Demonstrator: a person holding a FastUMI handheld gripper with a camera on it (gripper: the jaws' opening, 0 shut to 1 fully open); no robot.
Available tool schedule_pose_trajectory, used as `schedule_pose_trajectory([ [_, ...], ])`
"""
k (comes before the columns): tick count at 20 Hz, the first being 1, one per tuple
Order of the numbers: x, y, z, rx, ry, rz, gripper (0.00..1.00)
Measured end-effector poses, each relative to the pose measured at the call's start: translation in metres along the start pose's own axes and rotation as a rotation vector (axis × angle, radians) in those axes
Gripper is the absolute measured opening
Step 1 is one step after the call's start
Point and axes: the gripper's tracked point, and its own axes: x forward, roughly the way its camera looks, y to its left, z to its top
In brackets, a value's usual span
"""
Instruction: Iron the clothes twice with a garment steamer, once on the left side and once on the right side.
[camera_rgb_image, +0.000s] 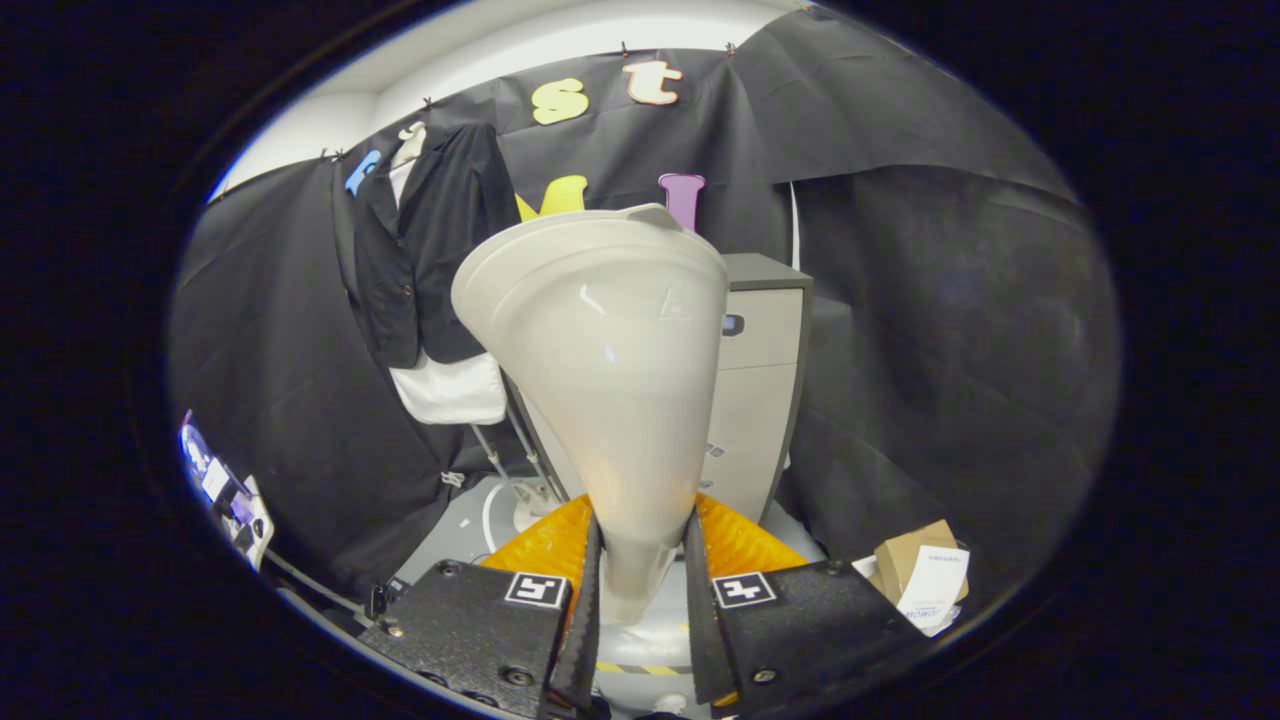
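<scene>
1. The gripper (640, 590) has its jaws closed on the narrow neck of the garment steamer head (600, 340); both fingers press against the neck from either side, so the steamer is firmly in hand.
2. The steamer head rises straight ahead of the fingers, its wide flared end uppermost, and it is lifted free of anything below it.
3. The clothes, a dark jacket (425, 250) over a white shirt (450, 390), hang against the booth wall beyond the steamer head and off to the left of it, well apart from it.
4. The steamer's base unit (760, 400), a grey upright cabinet, stands just behind the steamer head, to its right.
5. A small cardboard box (915, 565) with a paper slip lies on the floor to the right of the fingers.
6. Judging by this, only the pick-up is done: the steamer is held, but its face is not against the cloth.
7. Neither the left pass nor the right pass looks begun; nothing here shows whether any part of the jacket has been steamed.
8. What remains is to carry the head over to the jacket, run it down one side, then down the other.
</scene>
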Motion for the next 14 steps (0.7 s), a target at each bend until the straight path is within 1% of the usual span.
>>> schedule_pose_trajectory([
  [1, -0.004, 0.004, -0.004, -0.006, -0.006, 0.002, 0.40],
  [6, -0.011, 0.010, 0.004, -0.026, -0.036, 0.005, 0.40],
  [14, -0.013, 0.016, -0.003, -0.051, -0.018, 0.014, 0.40],
])
